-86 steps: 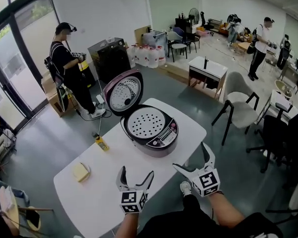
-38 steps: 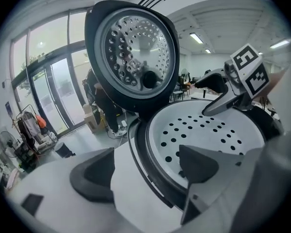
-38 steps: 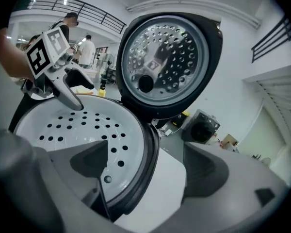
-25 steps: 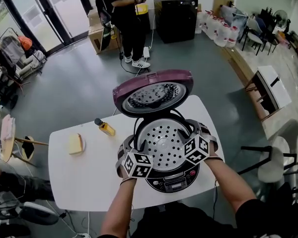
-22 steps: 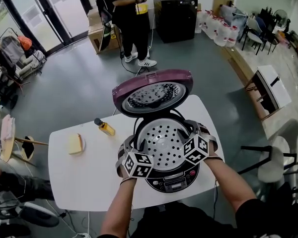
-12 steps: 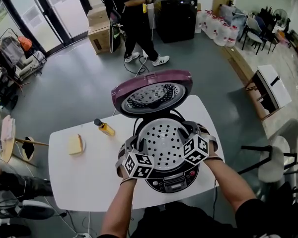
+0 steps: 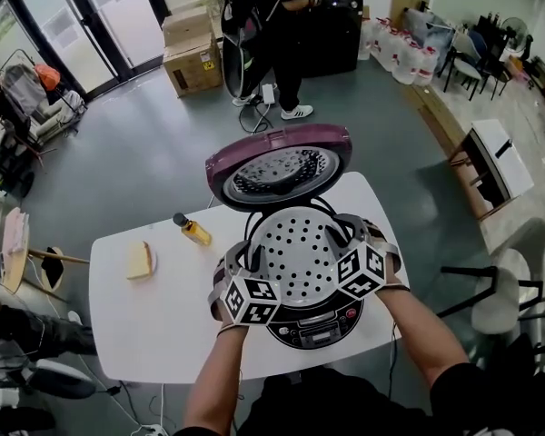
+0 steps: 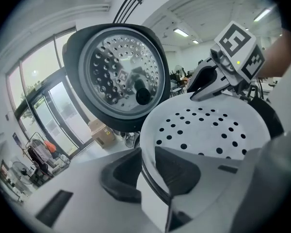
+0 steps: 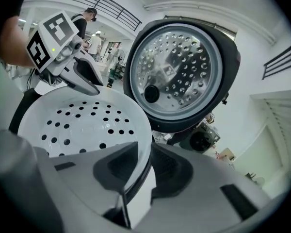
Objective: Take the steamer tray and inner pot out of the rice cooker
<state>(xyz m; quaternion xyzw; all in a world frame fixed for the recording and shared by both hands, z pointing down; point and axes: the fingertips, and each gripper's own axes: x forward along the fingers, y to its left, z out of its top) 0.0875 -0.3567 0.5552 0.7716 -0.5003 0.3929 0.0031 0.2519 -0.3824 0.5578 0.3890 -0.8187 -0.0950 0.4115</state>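
White steamer tray: rim pinched between jaws of left gripper and right gripper, both just closed; tray now lifts clear of rice cooker.

Print on the rice cooker panel is too small to read.

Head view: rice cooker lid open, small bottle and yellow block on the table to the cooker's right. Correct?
No. The head view shows the small bottle and yellow block on the table left of the cooker; the lid is open.
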